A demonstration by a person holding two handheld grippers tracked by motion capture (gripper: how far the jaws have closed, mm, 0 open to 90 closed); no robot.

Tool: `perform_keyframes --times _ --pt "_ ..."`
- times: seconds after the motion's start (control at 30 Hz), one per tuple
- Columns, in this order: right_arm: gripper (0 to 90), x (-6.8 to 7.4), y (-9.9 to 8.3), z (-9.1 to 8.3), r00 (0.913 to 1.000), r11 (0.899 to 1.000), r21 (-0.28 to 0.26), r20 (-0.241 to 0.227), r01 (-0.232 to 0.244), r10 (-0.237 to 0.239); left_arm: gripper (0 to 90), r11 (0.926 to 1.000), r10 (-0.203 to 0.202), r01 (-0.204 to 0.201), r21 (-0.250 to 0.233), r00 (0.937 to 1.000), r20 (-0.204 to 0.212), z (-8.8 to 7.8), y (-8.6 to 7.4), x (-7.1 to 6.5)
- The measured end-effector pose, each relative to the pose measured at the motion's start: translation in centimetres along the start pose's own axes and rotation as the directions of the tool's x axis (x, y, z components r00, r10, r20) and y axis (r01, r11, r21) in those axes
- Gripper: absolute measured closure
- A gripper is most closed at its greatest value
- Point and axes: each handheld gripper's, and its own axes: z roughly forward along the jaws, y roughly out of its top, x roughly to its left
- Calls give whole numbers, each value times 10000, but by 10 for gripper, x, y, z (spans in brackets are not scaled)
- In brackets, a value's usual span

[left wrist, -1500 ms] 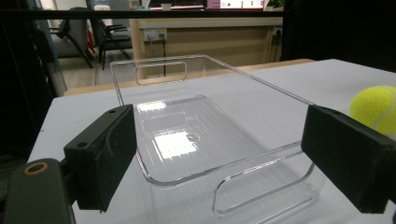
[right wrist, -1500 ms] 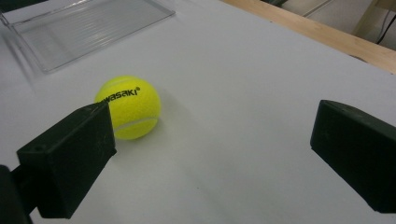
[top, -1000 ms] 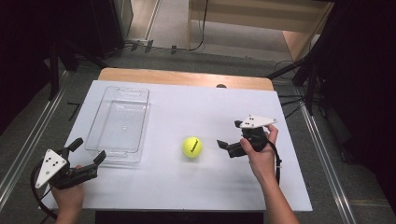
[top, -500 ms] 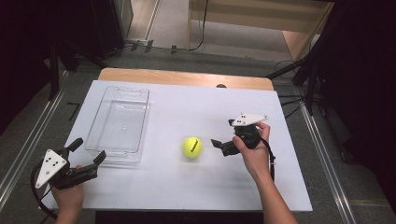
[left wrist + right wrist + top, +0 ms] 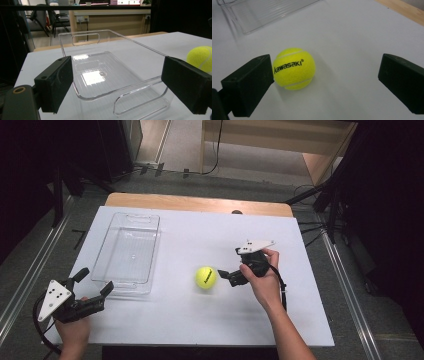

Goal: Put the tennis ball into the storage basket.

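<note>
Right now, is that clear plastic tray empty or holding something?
Empty: the clear tray shows only its bare ribbed floor; the tennis ball sits outside on the table.

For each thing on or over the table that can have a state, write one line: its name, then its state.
tennis ball: resting on the table, not gripped, ahead of the right gripper's open jaws.
clear bin: upright, empty, no lid.
right gripper: open, aimed at the ball.
left gripper: open, holding nothing, near the bin's near end.
white table: flat, carrying the ball and the bin.
</note>
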Motion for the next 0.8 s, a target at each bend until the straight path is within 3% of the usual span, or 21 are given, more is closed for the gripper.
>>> perform_keyframes --times 0.8 --pt "0 11 12 33 9936 9947 945 -1087 403 -299 111 10000 30 -30 19 10000 20 0 0 0"
